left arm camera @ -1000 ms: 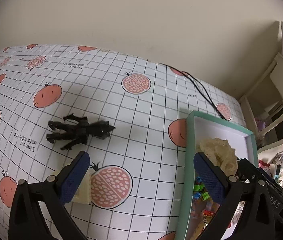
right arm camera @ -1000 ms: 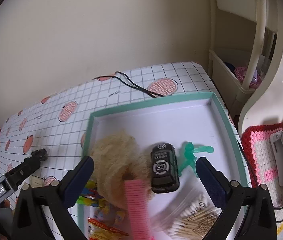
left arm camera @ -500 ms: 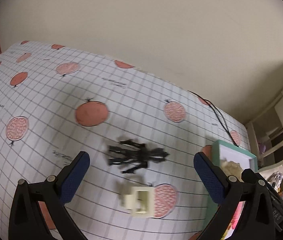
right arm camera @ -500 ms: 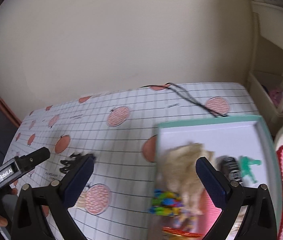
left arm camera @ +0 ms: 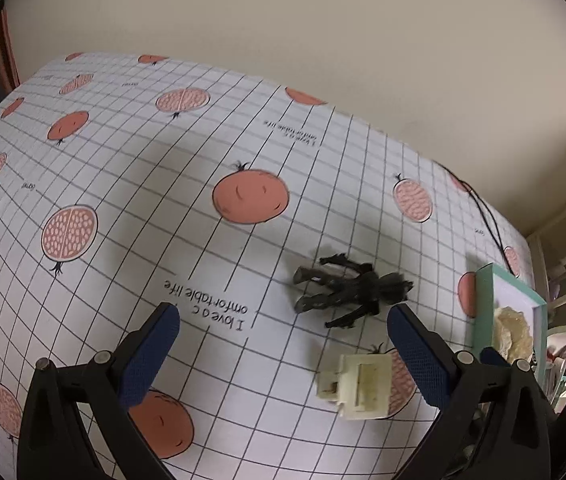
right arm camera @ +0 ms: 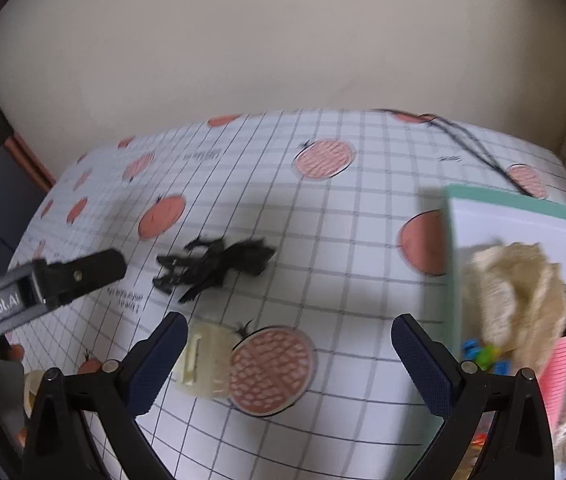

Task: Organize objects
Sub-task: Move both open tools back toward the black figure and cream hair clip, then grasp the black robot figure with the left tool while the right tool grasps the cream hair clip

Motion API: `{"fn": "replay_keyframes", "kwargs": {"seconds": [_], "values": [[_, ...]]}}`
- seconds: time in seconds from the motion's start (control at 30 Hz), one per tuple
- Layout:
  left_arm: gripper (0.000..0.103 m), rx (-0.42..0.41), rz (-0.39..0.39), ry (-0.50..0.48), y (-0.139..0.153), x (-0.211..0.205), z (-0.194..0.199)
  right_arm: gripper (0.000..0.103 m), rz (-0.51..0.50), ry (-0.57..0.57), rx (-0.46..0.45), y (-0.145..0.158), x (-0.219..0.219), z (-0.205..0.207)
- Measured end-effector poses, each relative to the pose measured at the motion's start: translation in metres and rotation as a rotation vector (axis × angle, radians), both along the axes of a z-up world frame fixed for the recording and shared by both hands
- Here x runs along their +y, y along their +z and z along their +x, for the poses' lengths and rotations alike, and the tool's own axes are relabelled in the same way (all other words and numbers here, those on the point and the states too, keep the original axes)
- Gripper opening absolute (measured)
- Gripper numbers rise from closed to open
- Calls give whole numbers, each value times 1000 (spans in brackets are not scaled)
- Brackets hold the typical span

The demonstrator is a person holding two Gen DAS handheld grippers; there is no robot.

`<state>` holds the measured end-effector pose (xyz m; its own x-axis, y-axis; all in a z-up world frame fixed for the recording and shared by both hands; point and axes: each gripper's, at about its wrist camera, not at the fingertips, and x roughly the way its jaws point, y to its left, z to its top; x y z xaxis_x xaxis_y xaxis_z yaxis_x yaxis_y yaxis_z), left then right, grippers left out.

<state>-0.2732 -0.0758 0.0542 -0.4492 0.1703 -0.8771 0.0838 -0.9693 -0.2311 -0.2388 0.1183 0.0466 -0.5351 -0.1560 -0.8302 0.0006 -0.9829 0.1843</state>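
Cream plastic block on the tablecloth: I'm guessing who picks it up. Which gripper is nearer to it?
Right. The right gripper has the cream block just inside its left fingertip. The left gripper has it near its right finger.

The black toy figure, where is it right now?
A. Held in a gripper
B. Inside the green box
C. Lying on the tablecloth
C: the black toy figure lies flat on the tablecloth, outside the green box, and both the left gripper and right gripper are open and empty.
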Motion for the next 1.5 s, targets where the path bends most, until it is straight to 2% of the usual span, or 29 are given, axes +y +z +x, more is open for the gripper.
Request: {"fn": "replay_keyframes", "kwargs": {"seconds": [0.37,0.73,1.0,1.13,1.37,1.5], "values": [[103,-63,-31,54,-15,-17,0,103,10,75,-52,-22,-39,-2],[103,-86,-30,64,-24,-19,0,103,6,99,-61,-28,-49,-4],[103,-68,-8,59,-25,-18,1,103,92,111,-64,-35,-56,-4],[103,-46,5,36,-23,-12,1,103,92,77,-63,-36,-45,-5],[103,-16,42,3,-22,7,-3,92,108,41,-61,-35,-29,-6],[103,18,8,-43,-19,24,-5,87,123,21,-64,-36,-19,-5]]}}
